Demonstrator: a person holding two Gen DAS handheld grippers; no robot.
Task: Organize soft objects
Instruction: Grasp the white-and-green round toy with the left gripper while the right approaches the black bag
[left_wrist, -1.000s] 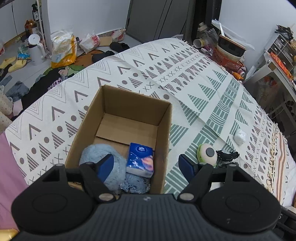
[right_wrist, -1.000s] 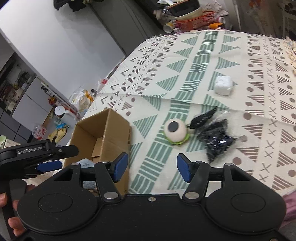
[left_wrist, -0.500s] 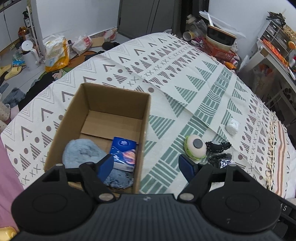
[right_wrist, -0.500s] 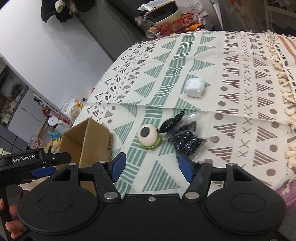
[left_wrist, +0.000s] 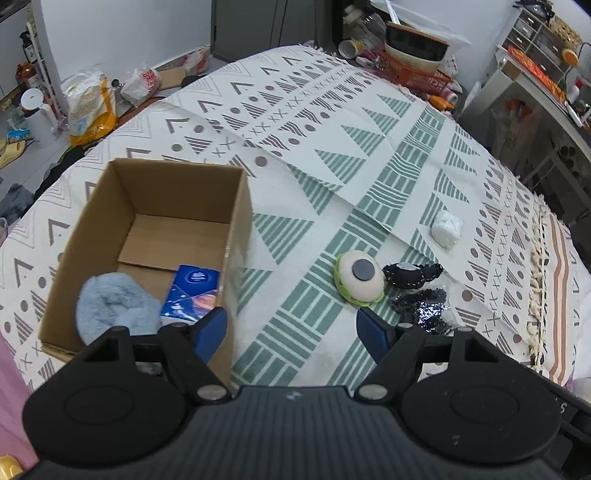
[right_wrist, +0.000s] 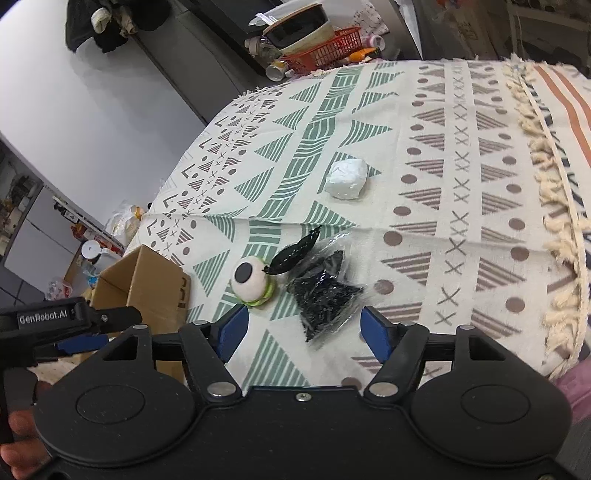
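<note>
Both hand-held grippers gape empty; only the left wrist view shows inside the box (left_wrist: 236, 206).

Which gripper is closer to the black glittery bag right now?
Right. The right gripper hovers open just short of the black glittery bag; the left gripper sits further left, by the cardboard box.

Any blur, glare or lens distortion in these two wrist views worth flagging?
Left wrist view: strong fisheye bend, dark corners; the box rim looks slightly smeared, while the eyeball toy stays fairly sharp. Right wrist view: the cloth curves hard towards the edges, its tassels look soft, and small glints show on the black bag. Lighting is even and shadows faint in both.
</note>
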